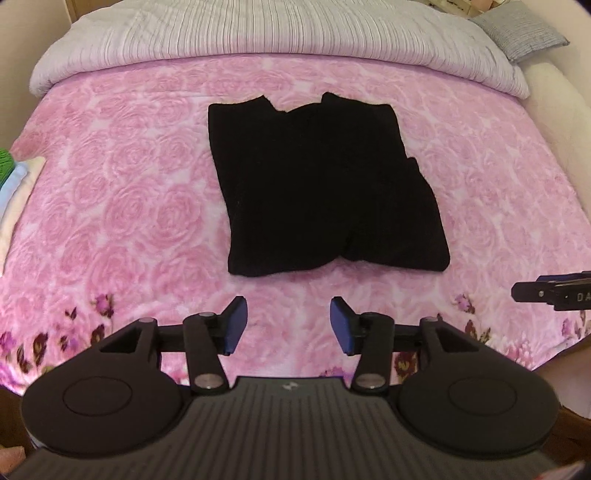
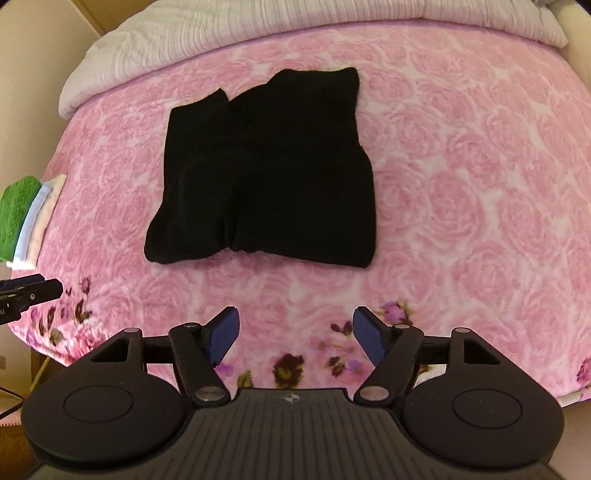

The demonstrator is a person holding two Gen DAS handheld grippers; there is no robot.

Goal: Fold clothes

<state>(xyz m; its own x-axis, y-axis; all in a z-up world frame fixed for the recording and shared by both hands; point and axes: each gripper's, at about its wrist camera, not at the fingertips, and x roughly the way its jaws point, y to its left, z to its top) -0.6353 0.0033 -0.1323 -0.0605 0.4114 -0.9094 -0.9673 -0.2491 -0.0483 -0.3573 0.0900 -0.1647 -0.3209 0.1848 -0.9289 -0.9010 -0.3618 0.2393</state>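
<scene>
Garment [image 1: 321,184] folded, mid-blanket [image 1: 110,206] | left gripper [image 1: 288,325] and right gripper [image 2: 293,334] both spread, empty, short of near hem | advice: pinch both near corners evenly, lift together, fold away.

Bedroom in a home

A bed carries a pink rose-print blanket [image 1: 129,177], a folded-back grey quilt [image 1: 258,33] and a grey pillow [image 1: 524,29].

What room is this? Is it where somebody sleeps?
Most likely a bedroom. A pink rose blanket covers a bed, a grey quilt and a pillow lie at its far end, and a black garment rests on top.
</scene>
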